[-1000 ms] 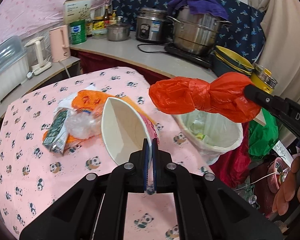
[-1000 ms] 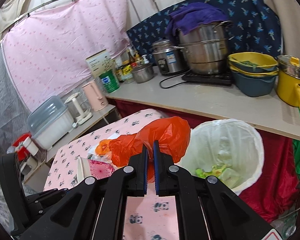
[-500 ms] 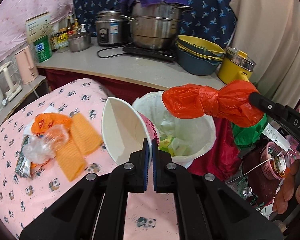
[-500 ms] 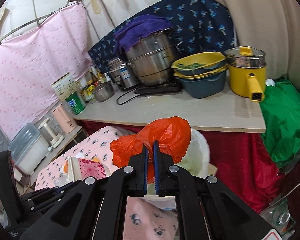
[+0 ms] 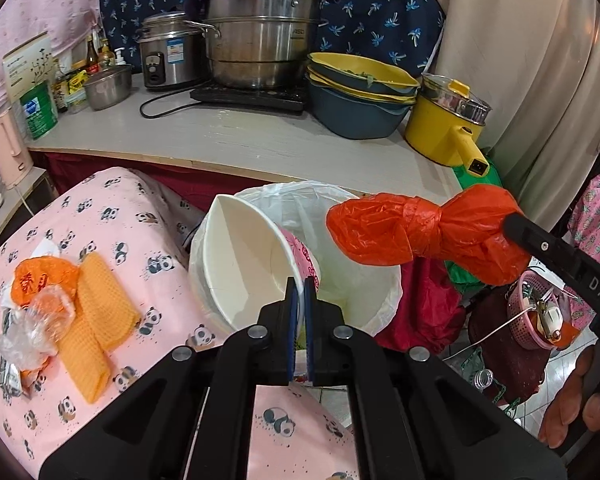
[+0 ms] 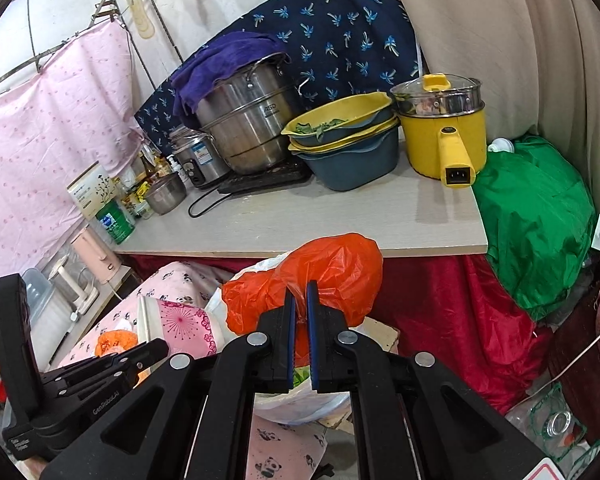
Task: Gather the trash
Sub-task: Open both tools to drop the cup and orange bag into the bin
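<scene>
While the left gripper (image 5: 299, 312) has its fingers closed on the rim of the paper cup (image 5: 252, 264), the cup hangs tilted over the mouth of the trash bin (image 5: 384, 300), open side toward the camera. The cup looks light and thin-walled; a rim pinch is adequate, but hard pressure would likely crease it. The right gripper (image 6: 300, 308) has its fingers closed on the red plastic bag (image 5: 424, 232), which is knotted at the middle and held above the far side of the bin. The bag is soft and probably slippery; the bunched film near the knot is the surest place to hold.

More trash (image 5: 52, 320) lies on the table (image 5: 112, 216): orange wrappers and clear film.

Hidden or unclear: the cup blocks much of the bin's inside, the bag's contents cannot be seen, and the bin's base is cut off.
</scene>
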`<state>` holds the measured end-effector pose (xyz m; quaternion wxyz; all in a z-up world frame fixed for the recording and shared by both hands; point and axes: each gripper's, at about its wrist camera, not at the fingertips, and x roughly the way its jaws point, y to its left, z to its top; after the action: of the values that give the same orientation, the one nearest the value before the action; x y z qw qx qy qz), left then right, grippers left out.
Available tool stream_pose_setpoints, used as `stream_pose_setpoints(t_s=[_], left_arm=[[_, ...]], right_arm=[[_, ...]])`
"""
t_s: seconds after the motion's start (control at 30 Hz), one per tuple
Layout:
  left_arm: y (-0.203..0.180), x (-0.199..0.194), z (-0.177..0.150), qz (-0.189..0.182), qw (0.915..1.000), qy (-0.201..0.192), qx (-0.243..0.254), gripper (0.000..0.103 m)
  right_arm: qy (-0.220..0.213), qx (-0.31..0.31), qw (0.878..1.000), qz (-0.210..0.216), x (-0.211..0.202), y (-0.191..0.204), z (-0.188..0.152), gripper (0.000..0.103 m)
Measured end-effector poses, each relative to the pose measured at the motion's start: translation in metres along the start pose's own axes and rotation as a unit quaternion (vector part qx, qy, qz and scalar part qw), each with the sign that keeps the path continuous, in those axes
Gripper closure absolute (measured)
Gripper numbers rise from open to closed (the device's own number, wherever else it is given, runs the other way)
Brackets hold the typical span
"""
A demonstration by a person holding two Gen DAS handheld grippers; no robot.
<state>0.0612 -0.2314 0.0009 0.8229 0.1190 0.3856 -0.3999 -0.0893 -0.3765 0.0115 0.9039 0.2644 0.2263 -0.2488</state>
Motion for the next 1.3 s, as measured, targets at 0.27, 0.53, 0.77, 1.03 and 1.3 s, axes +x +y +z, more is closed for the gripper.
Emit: stream_pose_setpoints(t_s=[0.27, 0.53, 0.77, 1.03, 1.3], left_arm=[[0.006, 0.028, 0.011, -0.01, 0.9998, 0.018, -0.01, 0.099], [0.031, 0.03, 0.011, 0.019, 0.999, 0.007, -0.039, 0.065], [0.06, 0.02, 0.006, 0.051, 0.996, 0.0, -0.073, 0.053], [0.084, 0.004, -0.003, 0.096, 0.9909, -0.013, -0.094, 0.042], [0.102, -0.017, -0.009, 0.108, 0.9876, -0.026, -0.11, 0.042]], right_arm=[[0.016, 0.001, 1.0, -0.006, 0.023, -0.004, 0.001, 0.098], [0.033, -0.013, 0.999, 0.003, 0.049, 0.013, 0.002, 0.098], [0.049, -0.024, 0.998, 0.028, 0.069, 0.038, 0.001, 0.093], [0.043, -0.028, 0.998, 0.04, 0.07, 0.061, -0.001, 0.073], [0.037, -0.047, 0.997, 0.047, 0.056, 0.084, -0.002, 0.065]])
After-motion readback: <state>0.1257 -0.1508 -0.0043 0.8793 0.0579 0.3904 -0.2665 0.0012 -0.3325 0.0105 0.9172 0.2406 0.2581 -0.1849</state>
